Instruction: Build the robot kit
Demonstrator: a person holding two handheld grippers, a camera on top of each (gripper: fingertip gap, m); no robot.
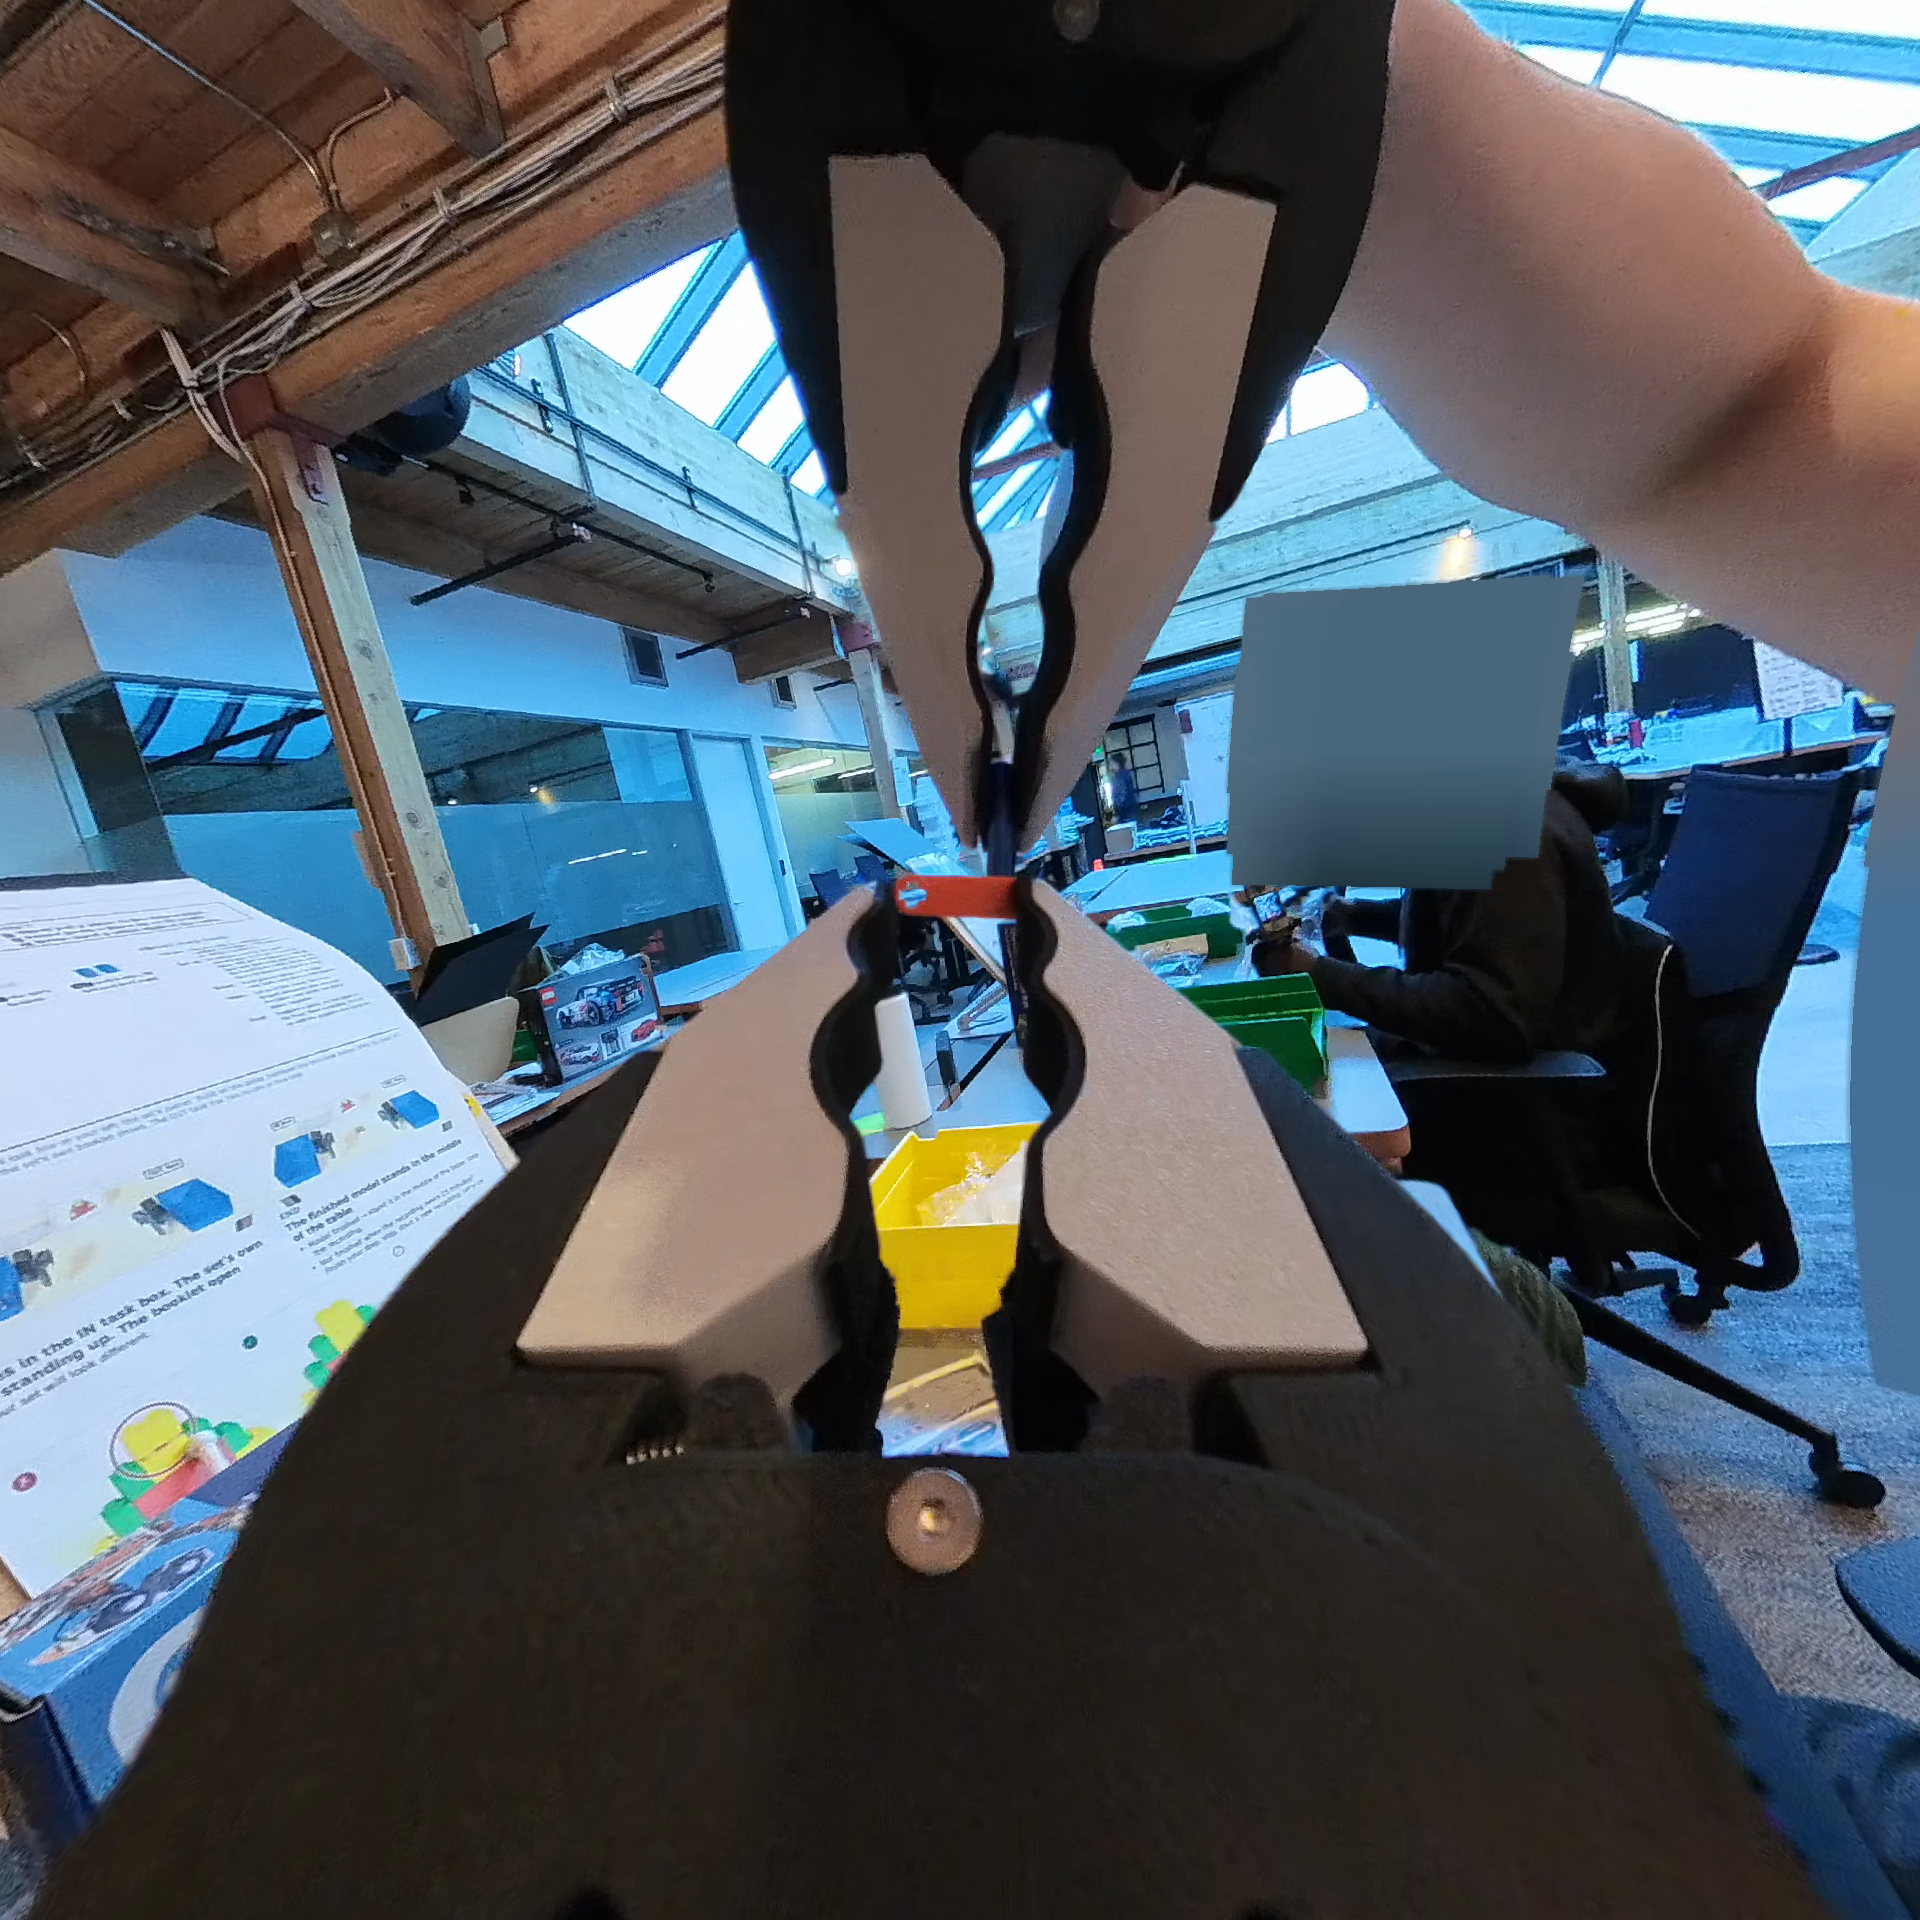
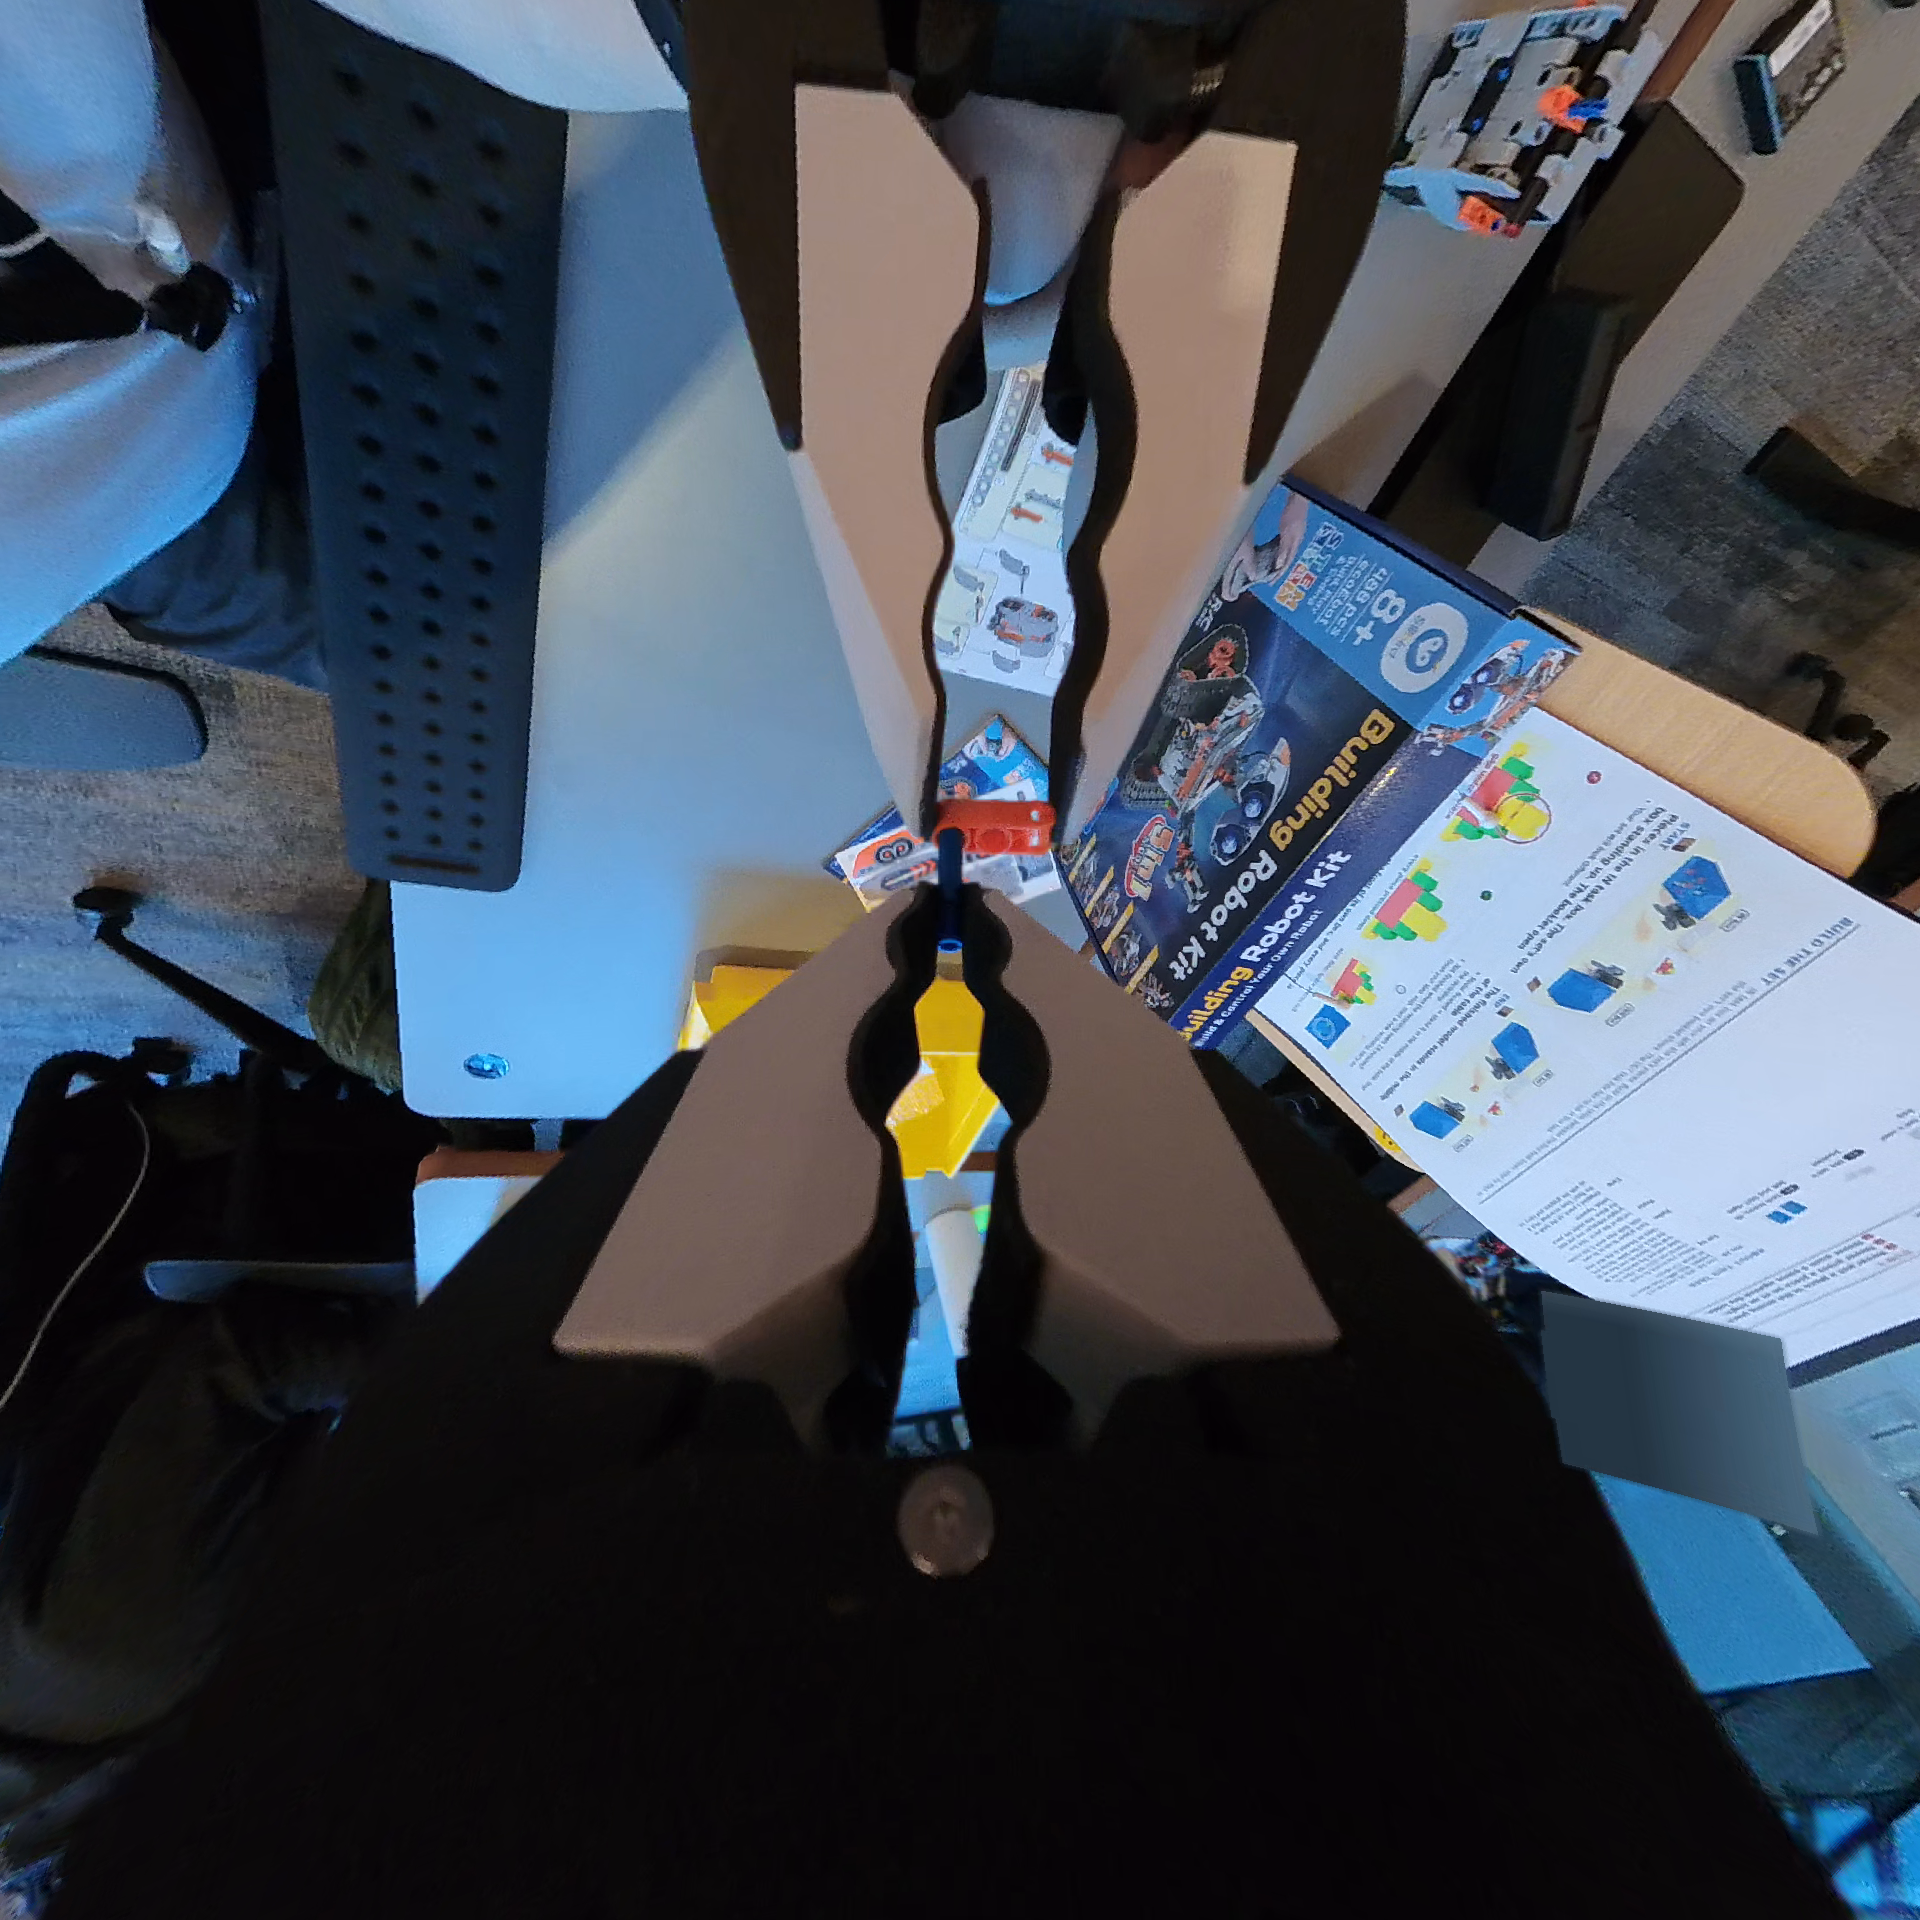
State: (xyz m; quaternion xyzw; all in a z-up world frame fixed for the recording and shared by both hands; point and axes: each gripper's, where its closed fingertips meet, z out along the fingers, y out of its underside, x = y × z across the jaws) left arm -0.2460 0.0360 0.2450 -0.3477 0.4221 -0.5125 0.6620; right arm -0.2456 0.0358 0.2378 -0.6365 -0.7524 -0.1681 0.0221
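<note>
Now your left gripper pinches the orange piece by its ends, while your right gripper clamps the blue pin, tip to tip, high above the yellow bin.

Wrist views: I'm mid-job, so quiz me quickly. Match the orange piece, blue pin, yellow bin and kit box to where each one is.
Things:
1. orange piece
2. blue pin
3. yellow bin
4. kit box

Places:
A. beside the printed sheet
B. in the right gripper
C. in the left gripper
D. behind both grippers

Pairs: 1-C, 2-B, 3-D, 4-A
</note>
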